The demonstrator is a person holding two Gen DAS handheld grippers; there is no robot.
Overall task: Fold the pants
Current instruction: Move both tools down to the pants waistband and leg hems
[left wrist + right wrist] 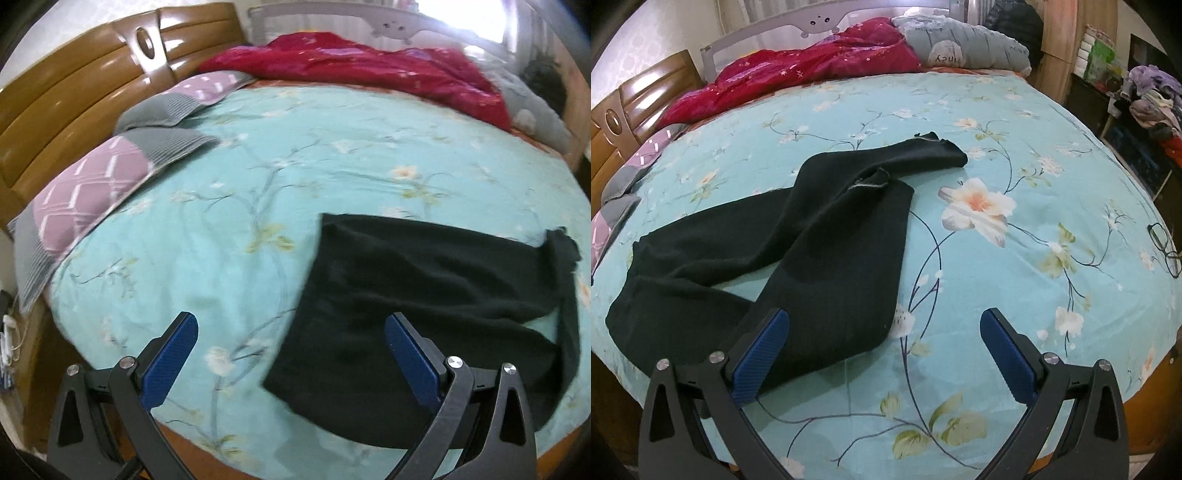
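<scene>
Black pants (798, 251) lie spread on a turquoise flowered bedspread (997, 155), waist toward the near left, the two legs crossing and running toward the middle of the bed. In the left wrist view the waist end of the pants (406, 295) lies flat ahead and to the right. My left gripper (291, 325) hovers open above the near bed edge, its right finger over the waistband. My right gripper (884, 321) is open too, with its left finger above the near leg and its right finger over bare bedspread. Neither holds anything.
A red quilt (798, 74) and a grey pillow (967, 48) are heaped at the far side. Pink-and-grey pillows (92, 195) lean by the brown headboard (74, 85). Eyeglasses (1165, 247) lie at the right edge of the bed. A cluttered shelf (1145, 103) stands beyond.
</scene>
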